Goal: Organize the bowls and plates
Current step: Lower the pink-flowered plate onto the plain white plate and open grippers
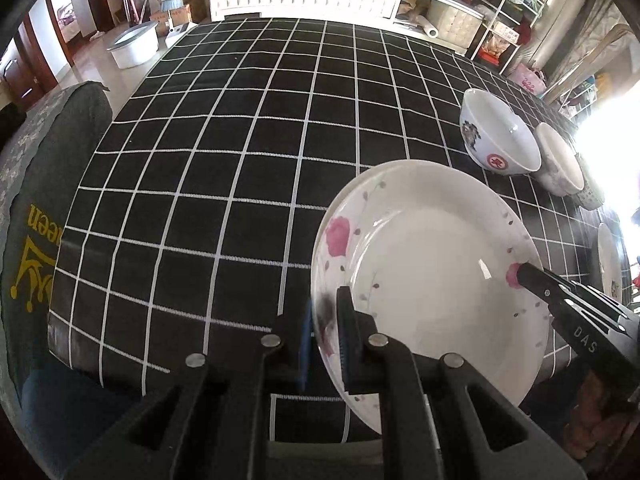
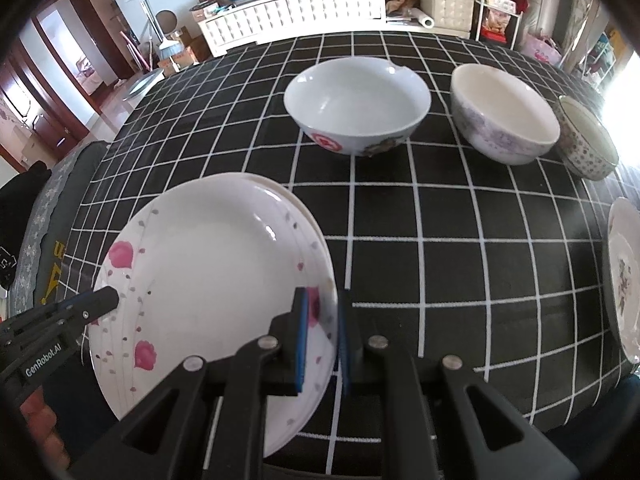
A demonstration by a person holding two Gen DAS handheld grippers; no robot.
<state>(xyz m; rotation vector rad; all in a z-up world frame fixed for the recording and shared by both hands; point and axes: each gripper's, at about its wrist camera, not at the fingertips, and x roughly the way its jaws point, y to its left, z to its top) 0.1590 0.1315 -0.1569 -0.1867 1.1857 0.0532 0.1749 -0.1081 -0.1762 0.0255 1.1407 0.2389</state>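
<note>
Three bowls stand in a row toward the far right of the table [image 2: 400,220], which is covered by a black cloth with a white grid. The first bowl [image 2: 356,106] is glossy white with a red seal mark and a chipped rim. The second bowl [image 2: 504,120] is cream inside with a pale purple pattern outside. The third bowl [image 2: 588,140], smaller and speckled, touches it.

At the near edge, a round, shallow flowered plate [image 2: 208,280] with pink blossoms lies on a second plate whose rim peeks out beneath. The left gripper [image 1: 326,344] pinches the top plate's left rim, and the right gripper [image 2: 322,336] pinches its right rim. Another plate [image 2: 624,276] lies at the right edge.
</note>
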